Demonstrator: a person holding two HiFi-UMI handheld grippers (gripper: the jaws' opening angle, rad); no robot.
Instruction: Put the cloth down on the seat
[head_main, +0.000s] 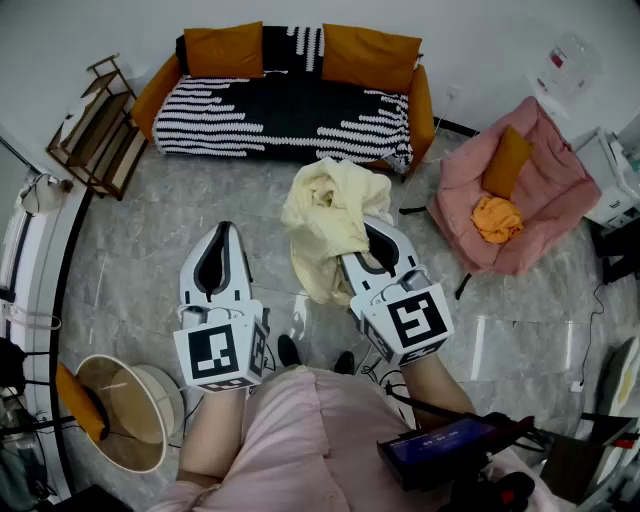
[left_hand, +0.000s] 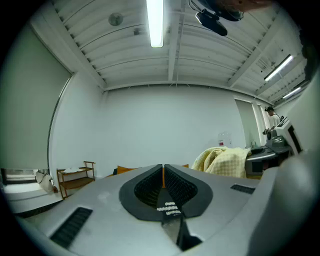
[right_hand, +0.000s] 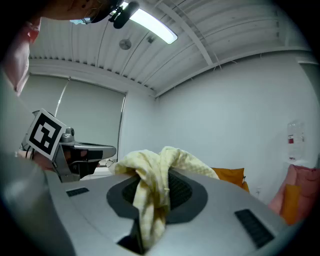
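The pale yellow cloth (head_main: 325, 215) hangs in the air at the centre of the head view, bunched and pinched in the right gripper (head_main: 372, 240), whose jaws are closed on a twisted fold of it, the rest spilling over the top and down the front of the jaws. The left gripper (head_main: 222, 235) hovers just beside it at centre left, its jaws pressed together with nothing between them. Neither seat has the cloth yet: the sofa (head_main: 290, 110) with its black-and-white striped cover lies across the top of the frame, straight ahead, and the pink armchair (head_main: 560, 165) sits at the right, already holding an orange cushion (head_main: 505, 160) and a small orange cloth (head_main: 495, 218). The sofa looks the likelier target, since both grippers point toward it, though the task sentence does not say which seat. To do this well, the right gripper should probably carry the bundle forward until it hangs over the flat striped seat rather than the front edge, lower it until the trailing folds rest on the cover, and only then part the jaws, as a fold could snag on the ribbed pads. The left gripper need only keep clear of the hanging cloth.
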